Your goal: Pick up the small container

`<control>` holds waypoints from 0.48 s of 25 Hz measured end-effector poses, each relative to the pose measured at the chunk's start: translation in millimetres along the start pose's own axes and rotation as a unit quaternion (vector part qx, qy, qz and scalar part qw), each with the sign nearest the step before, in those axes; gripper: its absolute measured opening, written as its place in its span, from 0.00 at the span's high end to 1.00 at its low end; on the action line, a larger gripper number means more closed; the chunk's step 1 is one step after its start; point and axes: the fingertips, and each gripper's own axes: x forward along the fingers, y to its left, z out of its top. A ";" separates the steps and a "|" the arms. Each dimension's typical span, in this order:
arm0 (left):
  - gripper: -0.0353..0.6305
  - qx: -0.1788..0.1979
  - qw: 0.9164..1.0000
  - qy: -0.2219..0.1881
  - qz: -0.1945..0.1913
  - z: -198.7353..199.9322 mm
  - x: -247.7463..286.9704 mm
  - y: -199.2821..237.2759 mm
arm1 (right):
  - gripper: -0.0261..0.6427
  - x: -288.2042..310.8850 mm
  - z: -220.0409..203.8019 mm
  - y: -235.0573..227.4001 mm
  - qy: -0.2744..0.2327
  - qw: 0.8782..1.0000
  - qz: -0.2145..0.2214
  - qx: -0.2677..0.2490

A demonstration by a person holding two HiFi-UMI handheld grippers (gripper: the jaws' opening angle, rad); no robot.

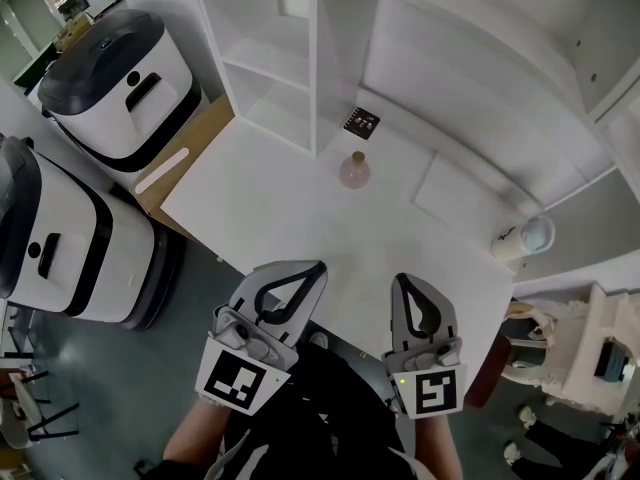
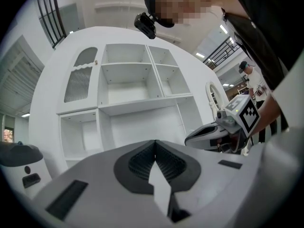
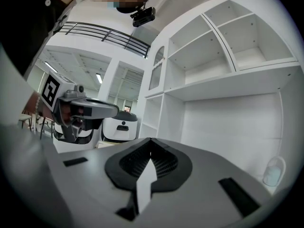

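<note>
The small container [image 1: 353, 171] is a round pinkish flask with a pale stopper. It stands upright on the white table [image 1: 270, 218], in front of the shelf unit. My left gripper [image 1: 316, 266] and right gripper [image 1: 401, 279] hover side by side over the table's near edge, well short of the flask. Both point towards it. In the left gripper view the left gripper [image 2: 155, 144] has its jaws pressed together with nothing between them. The right gripper [image 3: 151, 142] is shut and empty too. Neither gripper view shows the flask.
A white open shelf unit [image 1: 290, 58] stands at the table's back. A small black marker card [image 1: 361, 122] lies just behind the flask. A pale cup with a clear lid [image 1: 527, 236] sits at the table's right edge. Two white and black machines [image 1: 120, 83] stand on the floor at left.
</note>
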 end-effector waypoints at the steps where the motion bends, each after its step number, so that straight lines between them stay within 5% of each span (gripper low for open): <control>1: 0.94 0.003 1.000 0.001 -0.001 -1.0 1.5 1.4 | 0.96 1.1 -0.9 -0.8 0.002 1.000 -0.002 0.000; 12: 0.94 -0.001 1.000 -0.001 -0.026 -13.6 19.9 27.6 | 0.96 27.7 -4.3 -11.8 0.014 0.999 -0.030 0.001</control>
